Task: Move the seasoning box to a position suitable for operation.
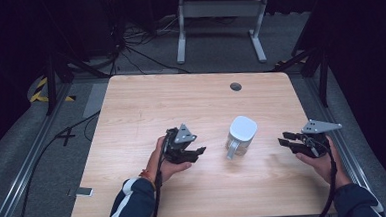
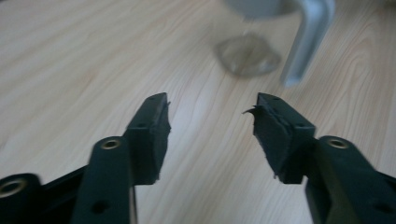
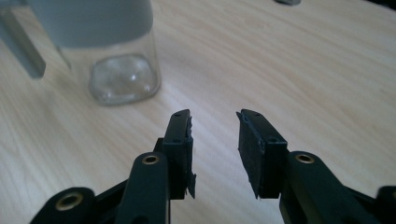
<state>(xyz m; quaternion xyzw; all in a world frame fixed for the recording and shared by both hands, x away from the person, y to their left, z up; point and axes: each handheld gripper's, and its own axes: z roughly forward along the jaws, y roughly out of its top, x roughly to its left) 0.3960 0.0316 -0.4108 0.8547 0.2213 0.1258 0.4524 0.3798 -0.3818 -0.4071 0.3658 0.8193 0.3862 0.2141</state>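
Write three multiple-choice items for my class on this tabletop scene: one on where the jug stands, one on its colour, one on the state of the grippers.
1. Where does the jug stand?
A. between the two grippers
B. at the table's far left corner
C. on the floor

2. What colour is its lid?
A. red
B. pale grey
C. green

3. How are the left gripper and right gripper?
A. both open, holding nothing
B. both shut on the jug
C. one holding the handle

Answers: 1 A, the high view shows a gripper on each side; 2 B, lid and handle look pale grey; 3 A, bare table shows between the jaws.
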